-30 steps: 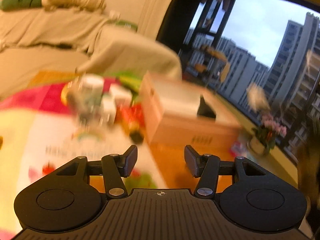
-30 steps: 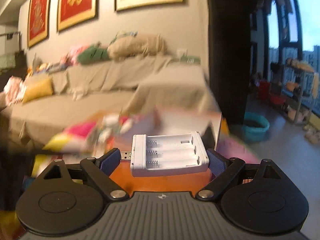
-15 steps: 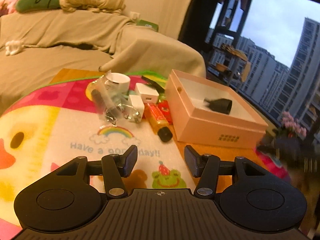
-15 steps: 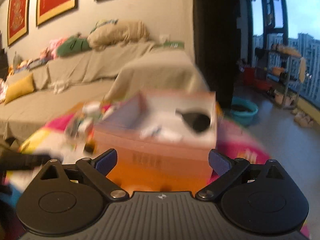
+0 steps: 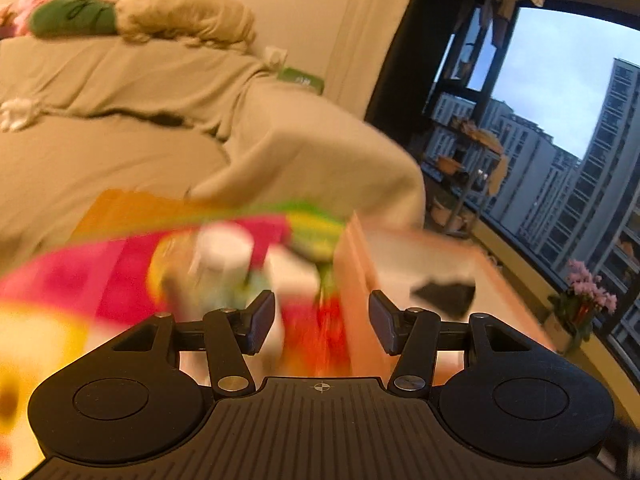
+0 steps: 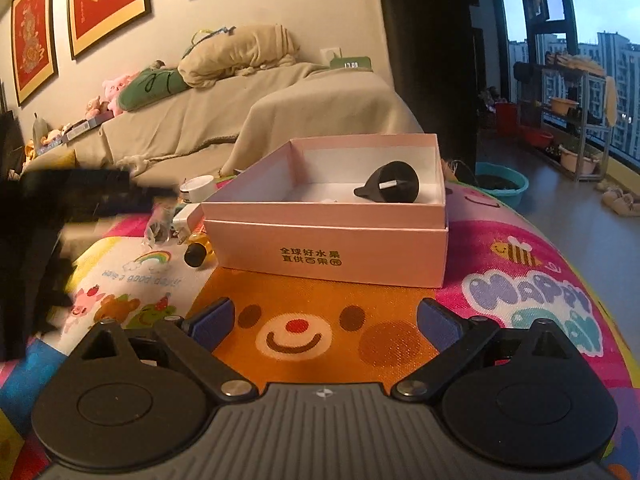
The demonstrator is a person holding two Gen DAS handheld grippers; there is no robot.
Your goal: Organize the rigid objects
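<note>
A pink cardboard box (image 6: 328, 240) stands open on a colourful cartoon mat (image 6: 532, 292). A black cone-shaped object (image 6: 390, 188) lies inside it. Left of the box lie a small amber bottle with a black cap (image 6: 198, 252), a white plug adapter (image 6: 186, 216), a white round tub (image 6: 196, 188) and clear plastic bits. My right gripper (image 6: 324, 324) is open and empty, low over the mat in front of the box. My left gripper (image 5: 322, 320) is open and empty, close above the blurred pile of small objects (image 5: 224, 268), with the box (image 5: 360, 280) to its right.
A sofa under a beige cover (image 6: 280, 112) with cushions stands behind the table. Large windows (image 5: 560, 120), a shelf rack (image 6: 572, 120) and a teal basin (image 6: 500, 182) on the floor are to the right. The left arm shows as a dark blur (image 6: 40, 240) at the left.
The right gripper let go of the white battery charger and pulled back from the box, now open and empty. The left gripper moved forward and down toward the pile of small objects.
</note>
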